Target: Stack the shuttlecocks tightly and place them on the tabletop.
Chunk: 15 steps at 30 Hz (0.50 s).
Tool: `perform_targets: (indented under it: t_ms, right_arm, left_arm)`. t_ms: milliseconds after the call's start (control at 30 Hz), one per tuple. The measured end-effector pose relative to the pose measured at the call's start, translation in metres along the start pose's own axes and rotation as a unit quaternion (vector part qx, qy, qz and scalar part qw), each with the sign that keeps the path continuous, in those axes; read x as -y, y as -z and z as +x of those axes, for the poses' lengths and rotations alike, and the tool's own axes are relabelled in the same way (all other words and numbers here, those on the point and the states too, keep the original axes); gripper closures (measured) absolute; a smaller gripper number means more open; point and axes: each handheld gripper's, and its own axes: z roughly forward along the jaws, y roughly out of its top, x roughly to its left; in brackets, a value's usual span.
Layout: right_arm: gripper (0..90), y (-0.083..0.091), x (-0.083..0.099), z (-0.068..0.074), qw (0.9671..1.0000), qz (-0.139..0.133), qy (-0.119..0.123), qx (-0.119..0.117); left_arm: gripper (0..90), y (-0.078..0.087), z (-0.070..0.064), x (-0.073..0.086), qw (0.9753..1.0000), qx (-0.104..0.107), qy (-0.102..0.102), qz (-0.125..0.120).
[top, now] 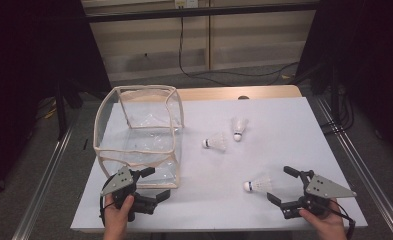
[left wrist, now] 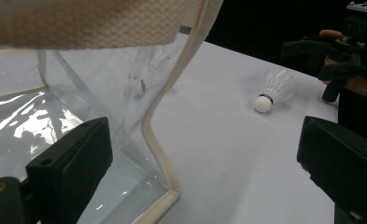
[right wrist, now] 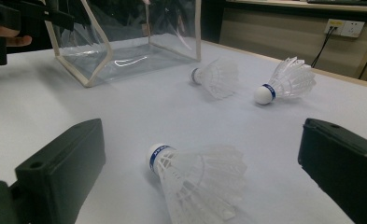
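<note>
Right gripper [top: 284, 186] sits at the near right worktop [top: 284, 125] edge, fingers released and spread either side of the nearest shuttlecock [right wrist: 195, 179], not touching it. Left gripper [top: 156, 184] also released, straddling the near corner of the clear bag [top: 139, 130]. Two more shuttlecocks [top: 215, 143] lie mid-worktop.

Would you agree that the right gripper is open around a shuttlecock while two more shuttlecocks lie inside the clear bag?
Not quite: the two other shuttlecocks lie on the table beside the clear bag, as the high view shows. The right gripper is open around a shuttlecock.
</note>
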Motion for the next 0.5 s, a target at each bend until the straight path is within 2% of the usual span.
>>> perform_targets:
  t_ms: [200,500]
  right_arm:
    - [0.3,-0.0024,-0.0008,0.0009,1.0,0.007,-0.003,-0.004]
    - [1.2,-0.005,-0.001,0.0005,0.9994,0.027,-0.02,-0.013]
  left_arm:
    - [3.5,0.0004,0.0006,0.0003,1.0,0.0,-0.005,0.0]
    - [3.5,0.0027,0.0021,0.0018,1.0,-0.001,-0.007,0.001]
